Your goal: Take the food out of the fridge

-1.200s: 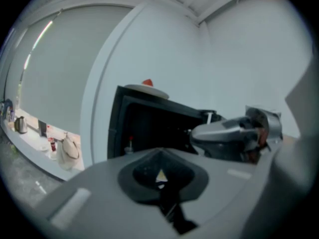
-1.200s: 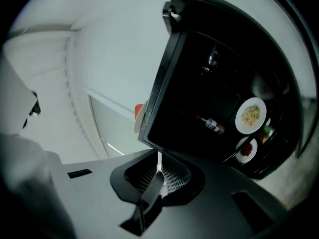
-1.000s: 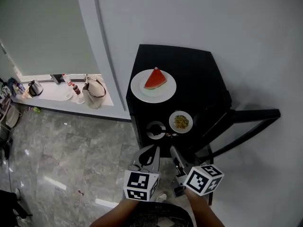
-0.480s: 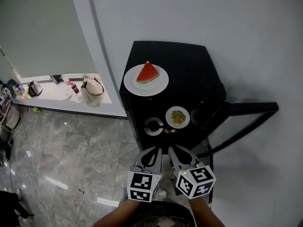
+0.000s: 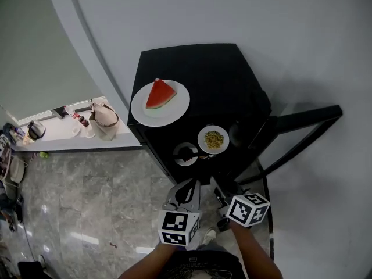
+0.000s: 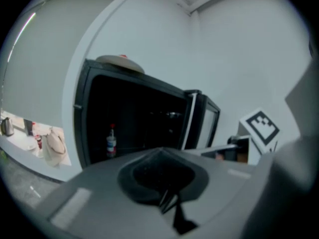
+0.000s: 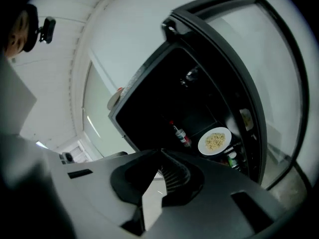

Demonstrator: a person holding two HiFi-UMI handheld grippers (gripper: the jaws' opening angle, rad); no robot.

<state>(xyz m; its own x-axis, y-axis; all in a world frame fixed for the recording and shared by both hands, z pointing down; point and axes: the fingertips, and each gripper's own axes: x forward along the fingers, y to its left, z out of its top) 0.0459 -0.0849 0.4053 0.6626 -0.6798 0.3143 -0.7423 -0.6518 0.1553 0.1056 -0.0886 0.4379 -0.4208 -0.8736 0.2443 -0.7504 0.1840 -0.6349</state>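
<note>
Shifted slightly since before, the right gripper (image 5: 215, 185) and the left gripper (image 5: 190, 185) hover before the open fridge (image 5: 232, 80), jaws closed and empty. Beyond, the small plate of food (image 5: 222, 146) sits on a shelf inside. A watermelon plate (image 5: 175, 113) rests at the top's front-left corner. Likely reaching; next, jaws must open for the small plate's rim.

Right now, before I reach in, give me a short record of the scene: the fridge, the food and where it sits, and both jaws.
fridge: black fridge, door swung open at the right
on top: watermelon slice on a white plate
inside: small plate of yellowish food on a shelf, bottle to its left
left gripper: jaws together, empty, in front of the opening
right gripper: jaws together, empty, beside the left one
progress: small plate not yet taken out
</note>
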